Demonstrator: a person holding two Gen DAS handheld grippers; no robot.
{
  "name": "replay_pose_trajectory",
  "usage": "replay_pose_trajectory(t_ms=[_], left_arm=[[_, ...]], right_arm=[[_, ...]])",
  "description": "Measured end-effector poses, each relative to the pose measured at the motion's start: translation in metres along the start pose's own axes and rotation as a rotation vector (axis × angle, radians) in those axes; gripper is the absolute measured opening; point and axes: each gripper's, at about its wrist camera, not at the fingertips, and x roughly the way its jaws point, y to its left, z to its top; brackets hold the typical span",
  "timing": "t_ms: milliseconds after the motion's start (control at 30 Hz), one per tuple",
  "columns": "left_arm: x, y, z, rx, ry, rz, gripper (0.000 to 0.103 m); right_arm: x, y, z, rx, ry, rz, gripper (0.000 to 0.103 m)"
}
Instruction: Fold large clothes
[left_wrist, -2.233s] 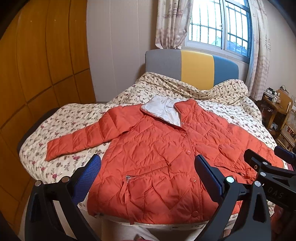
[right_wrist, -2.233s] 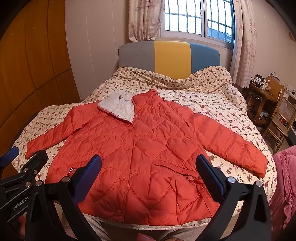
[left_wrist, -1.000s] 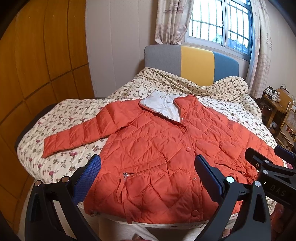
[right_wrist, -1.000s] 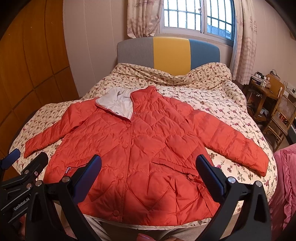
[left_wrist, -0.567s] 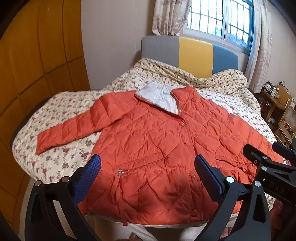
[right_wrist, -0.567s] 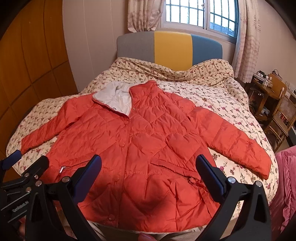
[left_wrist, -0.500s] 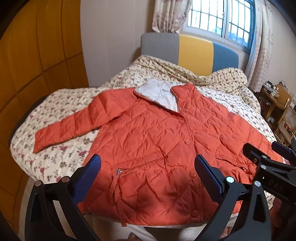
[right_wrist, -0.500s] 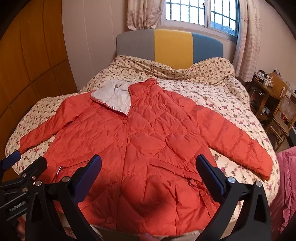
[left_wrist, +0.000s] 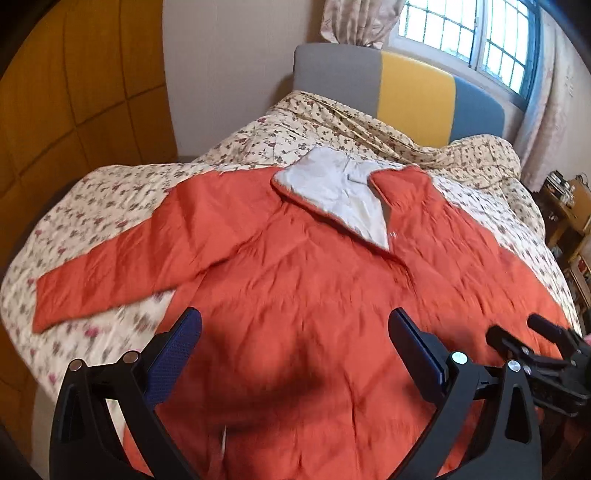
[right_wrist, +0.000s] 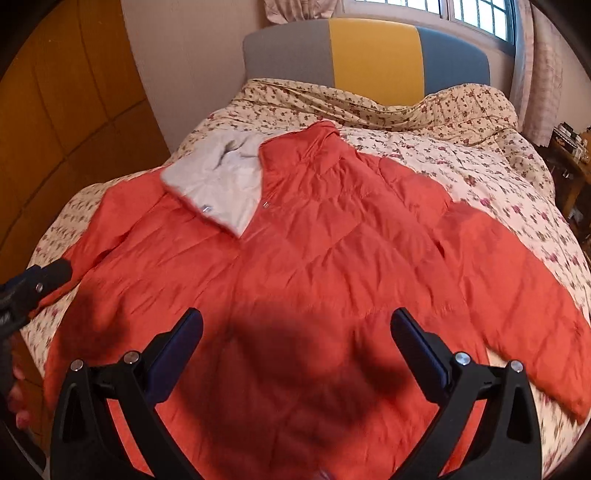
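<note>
While both grippers hover above the hem with jaws spread wide and nothing between them, the orange jacket (left_wrist: 314, 295) lies flat, front up, on the flowered bedspread (left_wrist: 92, 206), sleeves stretched out to either side, its pale lining showing at the collar; left gripper (left_wrist: 295, 343), right gripper (right_wrist: 297, 343).

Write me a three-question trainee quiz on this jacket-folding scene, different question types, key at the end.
1. True or false: the orange jacket lies spread front-up on the floral bedspread with both sleeves out to the sides.
2. Multiple choice: the left gripper and right gripper are A) both open and empty, B) both shut on the hem, C) one open, one shut on a sleeve.
3. Fill in: the turned-back collar shows a pale ______ lining.

Key: 1 true; 2 A; 3 grey.
</note>
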Motion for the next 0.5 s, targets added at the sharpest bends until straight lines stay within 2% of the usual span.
replay_pose_trajectory(t_ms=[133,200,267,367,500], left_arm=[[0.055,0.003,0.038,-0.049,0.033,-0.011,0.1],[0.081,0.001,0.058,-0.061,0.032,0.009,0.1],[0.103,0.0,0.075,-0.059,0.024,0.024,0.1],[0.133,-0.004,0.1,-0.061,0.014,0.067,0.1],[0.169,-0.012,0.128,-0.053,-0.007,0.099,0.1]], right_arm=[[0.028,-0.01,0.041,0.027,-0.036,0.001,0.101],[0.045,-0.013,0.067,0.054,-0.061,0.013,0.099],[0.06,-0.012,0.087,0.058,-0.073,0.017,0.088],[0.091,-0.006,0.12,0.054,-0.064,0.029,0.082],[0.136,0.007,0.16,0.04,-0.049,0.041,0.081]])
